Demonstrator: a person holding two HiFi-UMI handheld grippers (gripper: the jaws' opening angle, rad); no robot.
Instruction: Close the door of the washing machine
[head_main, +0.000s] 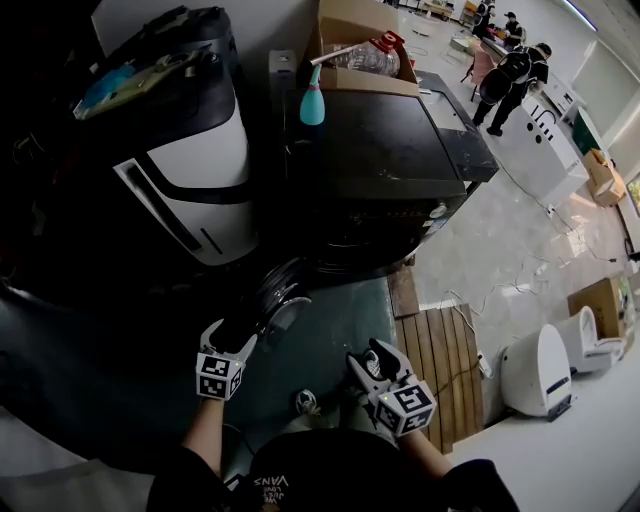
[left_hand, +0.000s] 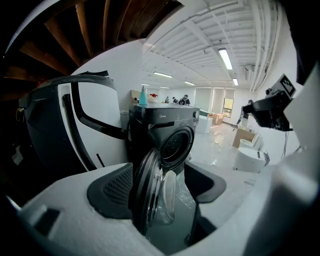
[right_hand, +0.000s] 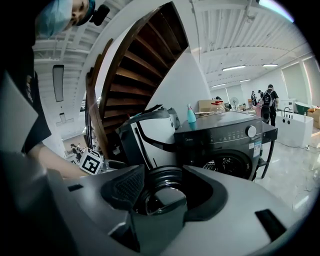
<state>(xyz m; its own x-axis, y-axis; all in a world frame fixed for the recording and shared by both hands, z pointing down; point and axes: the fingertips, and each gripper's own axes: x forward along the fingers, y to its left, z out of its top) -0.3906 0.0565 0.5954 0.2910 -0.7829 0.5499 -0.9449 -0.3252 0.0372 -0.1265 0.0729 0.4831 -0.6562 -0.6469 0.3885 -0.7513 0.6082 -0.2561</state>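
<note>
The dark front-loading washing machine stands ahead, and its round glass door hangs open toward me. My left gripper is at the door's rim. In the left gripper view the door stands edge-on between the open jaws of the left gripper, close against the left pad and apart from the right one. My right gripper hovers open to the right of the door, holding nothing. In the right gripper view the door faces the right gripper, with the machine behind it.
A white and black appliance stands left of the machine. On the machine's top are a cardboard box, a teal bottle and a plastic jug. A wooden pallet lies on the floor at right. People stand far back.
</note>
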